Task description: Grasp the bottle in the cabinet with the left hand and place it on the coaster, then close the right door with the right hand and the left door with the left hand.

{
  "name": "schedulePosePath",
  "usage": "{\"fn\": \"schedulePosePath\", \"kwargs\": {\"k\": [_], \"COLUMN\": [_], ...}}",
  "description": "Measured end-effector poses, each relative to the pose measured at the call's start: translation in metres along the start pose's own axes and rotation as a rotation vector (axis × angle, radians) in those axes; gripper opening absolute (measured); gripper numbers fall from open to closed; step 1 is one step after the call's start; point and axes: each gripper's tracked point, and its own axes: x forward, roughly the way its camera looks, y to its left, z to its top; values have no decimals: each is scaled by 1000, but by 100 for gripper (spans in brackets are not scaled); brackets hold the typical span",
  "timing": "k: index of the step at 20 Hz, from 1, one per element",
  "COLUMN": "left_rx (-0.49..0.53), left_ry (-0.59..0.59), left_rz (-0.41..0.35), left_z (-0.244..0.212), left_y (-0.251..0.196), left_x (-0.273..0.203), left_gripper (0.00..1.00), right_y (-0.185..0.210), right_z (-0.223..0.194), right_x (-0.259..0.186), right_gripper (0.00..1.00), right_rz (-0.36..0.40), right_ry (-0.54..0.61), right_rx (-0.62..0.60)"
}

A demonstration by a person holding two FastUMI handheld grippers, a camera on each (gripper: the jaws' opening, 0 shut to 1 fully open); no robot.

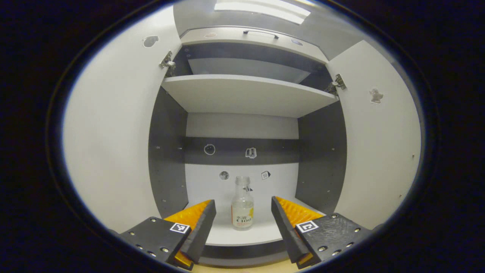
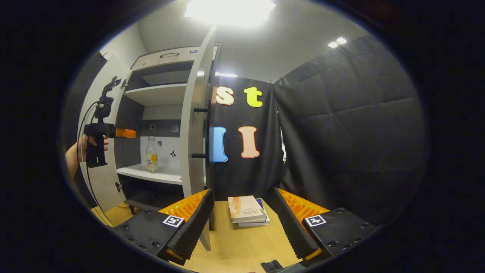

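A clear bottle [image 1: 242, 204] with pale liquid and a label stands upright on the lower shelf [image 1: 227, 235] of the open cabinet. My left gripper [image 1: 243, 206] is open in front of the cabinet, its fingers short of the bottle on either side. In the right gripper view the same bottle [image 2: 151, 155] shows inside the cabinet, and a hand holds the left gripper [image 2: 127, 133] at the cabinet's left side. The right door [image 2: 195, 113] stands open edge-on, with its handle [image 2: 201, 132] facing right. My right gripper [image 2: 242, 212] is open above the wooden table, holding nothing. The left door [image 1: 113, 144] is swung wide.
A stack of books [image 2: 248, 210] lies on the wooden table [image 2: 235, 246] ahead of the right gripper. A small dark object [image 2: 271, 265] sits at the table's near edge. An upper shelf [image 1: 246, 93] spans the cabinet. Black padded walls close the right side.
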Motion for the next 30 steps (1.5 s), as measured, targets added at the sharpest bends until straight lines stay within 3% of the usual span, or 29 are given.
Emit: {"fn": "schedulePosePath", "kwargs": {"k": [8,15,19,20,25,26,29,30], "left_rx": [9,46,50,47,50,47,51,49], "left_ry": [8,0,1,17,51,44,60,60], "left_rz": [-41,-25,-13,-13,-4,9,35,36], "left_z": [-16,-23,-31,-36,-50,-50,-54,-53], "left_y": [-7,5,12,13,15,17,20,21], "left_x": [61,116,147,155,178,182,181,180], "left_gripper": [87,86,87,87,87,84,46,46], "right_y": [-8,-19,-24,-23,-26,-27,-30,-32], "right_z": [-9,-24,-33,-36,-36,-36,-35,-35], "right_x": [2,-1,-2,-2,2,2,2,2], "right_gripper": [100,100,96,100,100,100,100,100], "right_rz": [-105,-205,-244,-250,-267,-268,-270,-268], "right_ry": [20,47,70,74,84,85,88,86], "right_rx": [2,19,13,16,2,-1,-2,2]}}
